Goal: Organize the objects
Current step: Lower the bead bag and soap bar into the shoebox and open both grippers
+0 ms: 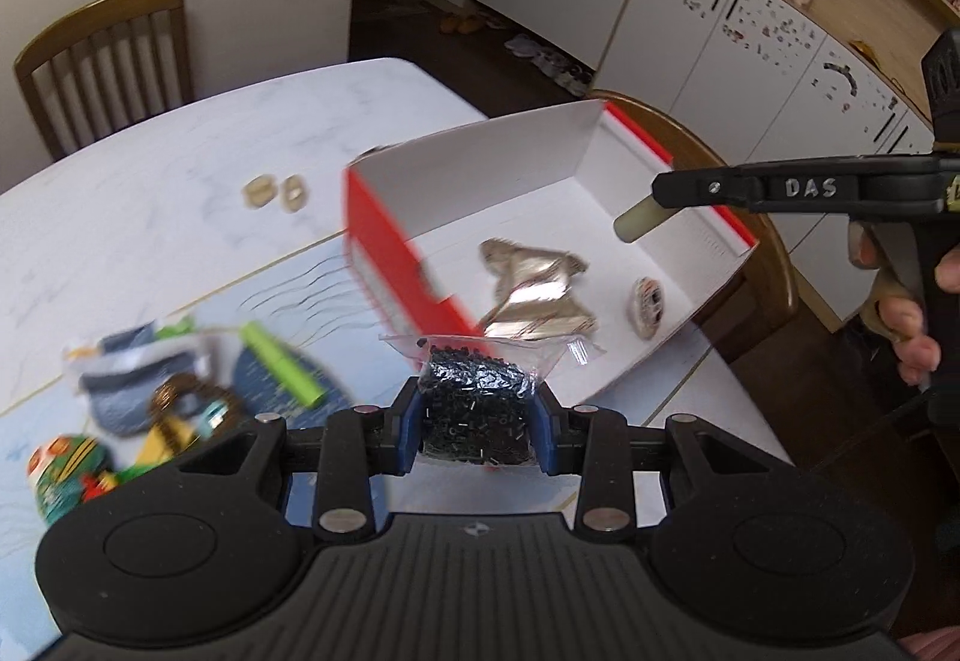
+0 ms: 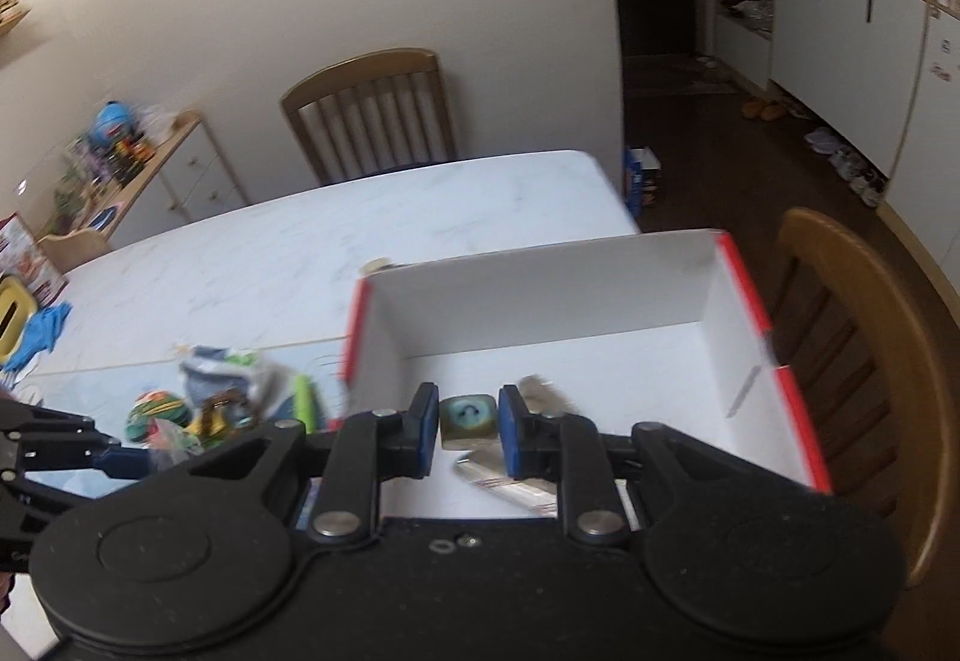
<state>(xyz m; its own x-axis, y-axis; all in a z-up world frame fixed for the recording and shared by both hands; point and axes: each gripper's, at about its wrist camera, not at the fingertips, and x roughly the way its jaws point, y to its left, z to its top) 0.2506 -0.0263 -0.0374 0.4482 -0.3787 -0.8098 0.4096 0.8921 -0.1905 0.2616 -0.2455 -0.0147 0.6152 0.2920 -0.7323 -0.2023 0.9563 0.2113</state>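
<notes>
My left gripper (image 1: pixel 477 424) is shut on a clear bag of black beads (image 1: pixel 480 397), held just before the near wall of the red and white box (image 1: pixel 384 235). Inside the box lie a silver foil packet (image 1: pixel 534 289) and a small round roll (image 1: pixel 647 304). My right gripper (image 2: pixel 468 427) is shut on a small cream cylinder with a blue-green end (image 2: pixel 469 416), held over the box's (image 2: pixel 798 421) near part, above the foil packet (image 2: pixel 510 484). In the left wrist view the right gripper (image 1: pixel 636 217) shows from the side, holding the cylinder (image 1: pixel 639 218) over the box.
A pile of small items (image 1: pixel 180 391) lies on the blue mat left of the box, with a green tube (image 1: pixel 282 364) and a patterned ball (image 1: pixel 66 472). Two gold clips (image 1: pixel 276 193) sit on the white table (image 1: pixel 180 181). Wooden chairs (image 2: pixel 372 108) stand behind and right (image 2: pixel 852 361).
</notes>
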